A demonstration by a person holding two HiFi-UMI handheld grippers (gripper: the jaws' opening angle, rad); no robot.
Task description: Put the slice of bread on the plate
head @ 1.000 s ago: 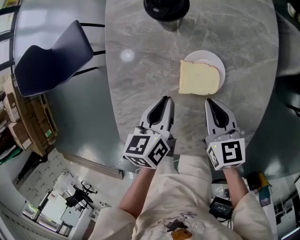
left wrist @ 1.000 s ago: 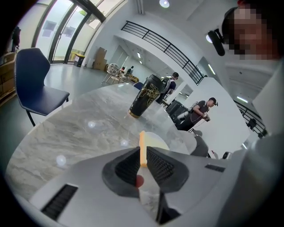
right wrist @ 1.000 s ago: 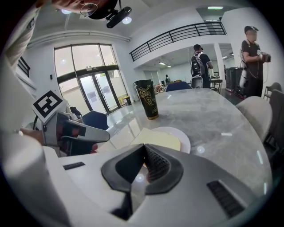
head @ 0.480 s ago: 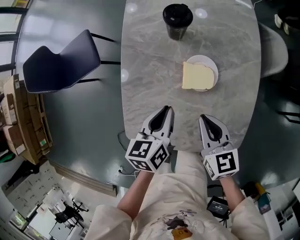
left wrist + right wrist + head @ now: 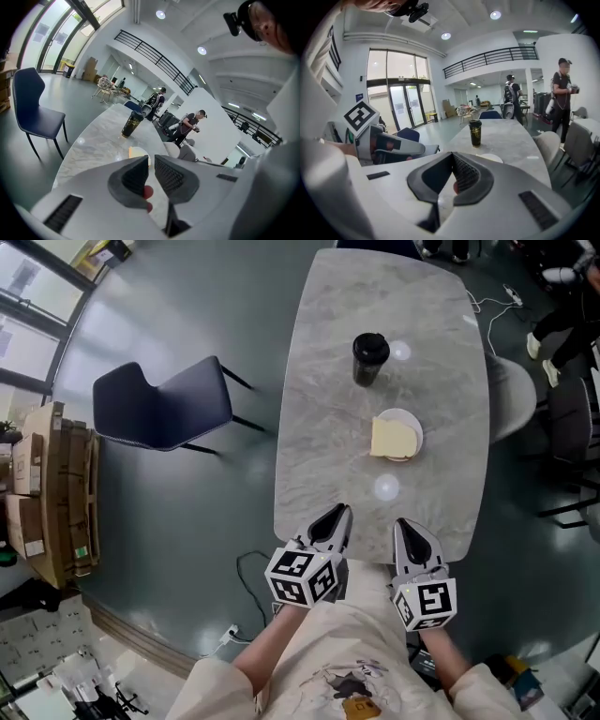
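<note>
On round white plate (image 5: 418, 430), squarish pale bread slice (image 5: 392, 439)

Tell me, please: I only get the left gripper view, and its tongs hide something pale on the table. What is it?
Observer: The head view shows it whole. It is the slice of bread, lying on the white plate.
Operator: Is the other pair of tongs holding anything?
Observer: No. In the right gripper view the right tongs are shut with nothing between them.
Operator: How near are both pairs to the plate?
Observer: From above, the left tongs and the right tongs sit at the near edge of the table. The plate is well beyond them, and the black cup is farther away again.
</note>
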